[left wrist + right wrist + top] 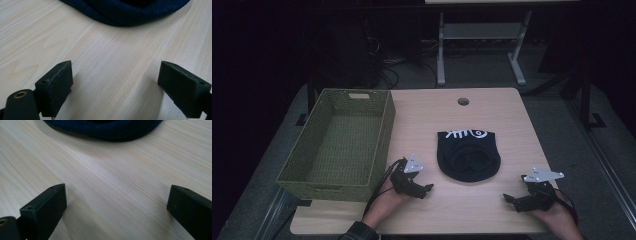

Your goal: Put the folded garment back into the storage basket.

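High view: above, looking forward and down over the whole bench (492,115). Claw views: low, close, facing the dark cap (130,12) ahead; all share it.

Premises appear to be a lab or test room rather than a home. A light wood-grain laminate desk (422,120) with a round cable hole (463,101) stands on grey carpet (552,115). Behind it, tangled black cables (387,67) lie on the floor beside the white metal legs of a second table (477,45). Surroundings are dark and unlit.
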`<action>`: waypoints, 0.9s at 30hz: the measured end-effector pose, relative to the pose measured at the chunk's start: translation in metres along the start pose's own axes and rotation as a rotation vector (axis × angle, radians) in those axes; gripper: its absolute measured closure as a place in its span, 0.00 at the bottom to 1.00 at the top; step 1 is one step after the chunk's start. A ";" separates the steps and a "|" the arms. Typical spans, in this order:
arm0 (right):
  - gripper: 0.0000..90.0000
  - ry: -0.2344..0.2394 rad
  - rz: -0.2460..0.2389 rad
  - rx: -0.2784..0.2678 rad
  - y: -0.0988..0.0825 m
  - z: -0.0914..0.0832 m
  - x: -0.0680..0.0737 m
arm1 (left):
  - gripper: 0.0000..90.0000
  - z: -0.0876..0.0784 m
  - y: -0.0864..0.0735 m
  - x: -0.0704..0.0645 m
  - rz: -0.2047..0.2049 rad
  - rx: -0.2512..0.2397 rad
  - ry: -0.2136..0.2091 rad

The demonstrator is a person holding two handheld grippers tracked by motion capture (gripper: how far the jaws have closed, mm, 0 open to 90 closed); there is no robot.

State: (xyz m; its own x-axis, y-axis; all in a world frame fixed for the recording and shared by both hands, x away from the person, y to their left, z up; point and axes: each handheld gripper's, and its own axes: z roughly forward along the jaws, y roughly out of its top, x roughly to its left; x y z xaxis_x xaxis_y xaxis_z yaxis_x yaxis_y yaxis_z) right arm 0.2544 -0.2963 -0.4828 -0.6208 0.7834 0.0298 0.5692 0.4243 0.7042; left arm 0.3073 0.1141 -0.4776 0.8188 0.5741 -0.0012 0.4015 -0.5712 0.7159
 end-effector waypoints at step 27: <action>0.36 0.028 -0.016 0.007 0.033 -0.006 -0.006 | 0.13 0.000 -0.001 0.000 0.005 -0.004 -0.013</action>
State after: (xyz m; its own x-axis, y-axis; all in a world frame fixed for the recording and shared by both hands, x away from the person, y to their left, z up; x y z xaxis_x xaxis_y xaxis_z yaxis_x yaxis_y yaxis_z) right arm 0.2735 -0.2895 -0.4559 -0.6445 0.7636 0.0384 0.5628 0.4398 0.6999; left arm 0.3066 0.1147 -0.4780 0.8261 0.5635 -0.0060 0.3953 -0.5718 0.7189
